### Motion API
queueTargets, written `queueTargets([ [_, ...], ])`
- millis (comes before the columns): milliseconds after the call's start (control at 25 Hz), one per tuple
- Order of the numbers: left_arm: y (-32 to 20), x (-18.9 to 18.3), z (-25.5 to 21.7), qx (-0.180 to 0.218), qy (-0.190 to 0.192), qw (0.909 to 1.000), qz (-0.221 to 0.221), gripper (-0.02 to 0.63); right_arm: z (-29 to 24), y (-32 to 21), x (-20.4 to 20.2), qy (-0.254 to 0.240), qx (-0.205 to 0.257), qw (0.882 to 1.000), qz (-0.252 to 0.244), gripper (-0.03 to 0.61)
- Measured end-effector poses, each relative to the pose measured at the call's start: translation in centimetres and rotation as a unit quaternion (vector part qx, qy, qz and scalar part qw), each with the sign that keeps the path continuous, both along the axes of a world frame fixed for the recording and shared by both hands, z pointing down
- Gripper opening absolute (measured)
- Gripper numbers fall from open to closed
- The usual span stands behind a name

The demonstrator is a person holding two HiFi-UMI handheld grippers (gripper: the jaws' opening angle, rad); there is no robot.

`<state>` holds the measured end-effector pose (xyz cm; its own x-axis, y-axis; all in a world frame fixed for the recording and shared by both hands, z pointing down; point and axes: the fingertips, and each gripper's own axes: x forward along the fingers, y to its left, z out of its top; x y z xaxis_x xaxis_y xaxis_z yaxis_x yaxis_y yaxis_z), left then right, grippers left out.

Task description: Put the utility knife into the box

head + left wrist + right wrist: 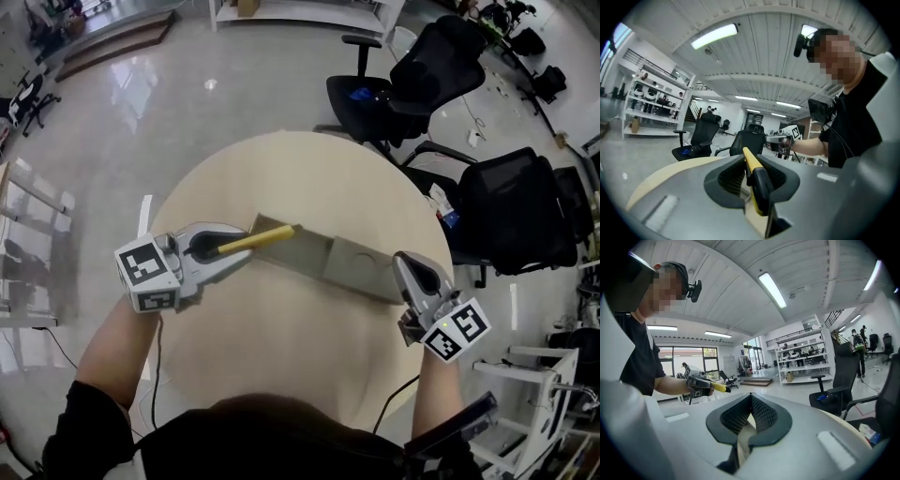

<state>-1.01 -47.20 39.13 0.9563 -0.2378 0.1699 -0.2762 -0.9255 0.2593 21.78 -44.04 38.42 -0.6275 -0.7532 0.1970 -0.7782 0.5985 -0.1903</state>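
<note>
Left gripper (234, 254) clamped on knife (268, 237), tip aimed into box (349, 268). Right gripper (405, 274) looks pinched on the box's end wall, to steady it.

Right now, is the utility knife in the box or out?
Out: the left gripper grips the utility knife, tip at the box's left end.

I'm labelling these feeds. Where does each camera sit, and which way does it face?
Head view: on the person's head, looking steeply down at table, box, left gripper, right gripper, forearms.
Left gripper view: rides that gripper, looks along jaws shut on the knife toward the right gripper and the torso.
Right gripper view: rides that gripper, looks back at the left gripper and torso.
Shared: all three show the knife.
</note>
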Motion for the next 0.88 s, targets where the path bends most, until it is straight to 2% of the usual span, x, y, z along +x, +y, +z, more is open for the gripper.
queueTargets([
  [160, -1.6, 3.7, 5.8, 0.048, -0.067, 0.9938, 0.075, 0.072, 4.3, -3.9, 0.6, 0.022, -0.013, 1.000, -0.010, 0.014],
  [280, -2.6, 5.5, 10.5, 0.096, -0.121, 0.9791, 0.132, 0.072, 7.1, -6.5, 0.3, 0.040, -0.018, 0.999, -0.024, 0.014],
  [400, -3.0, 6.4, 14.8, 0.122, -0.168, 0.9619, 0.178, 0.072, 9.7, -8.1, -0.4, 0.060, -0.024, 0.997, -0.040, 0.014],
  [600, -4.4, 7.4, 19.8, 0.135, -0.192, 0.9474, 0.218, 0.072, 13.3, -10.1, -0.8, 0.057, -0.037, 0.996, -0.053, 0.014],
  [800, -5.0, 8.1, 23.6, 0.168, -0.228, 0.9239, 0.257, 0.072, 15.6, -11.8, -0.2, 0.049, -0.040, 0.997, -0.046, 0.014],
  [880, -5.0, 8.3, 24.2, 0.170, -0.232, 0.9201, 0.266, 0.072, 16.2, -11.9, 0.0, 0.042, -0.045, 0.997, -0.045, 0.014],
])
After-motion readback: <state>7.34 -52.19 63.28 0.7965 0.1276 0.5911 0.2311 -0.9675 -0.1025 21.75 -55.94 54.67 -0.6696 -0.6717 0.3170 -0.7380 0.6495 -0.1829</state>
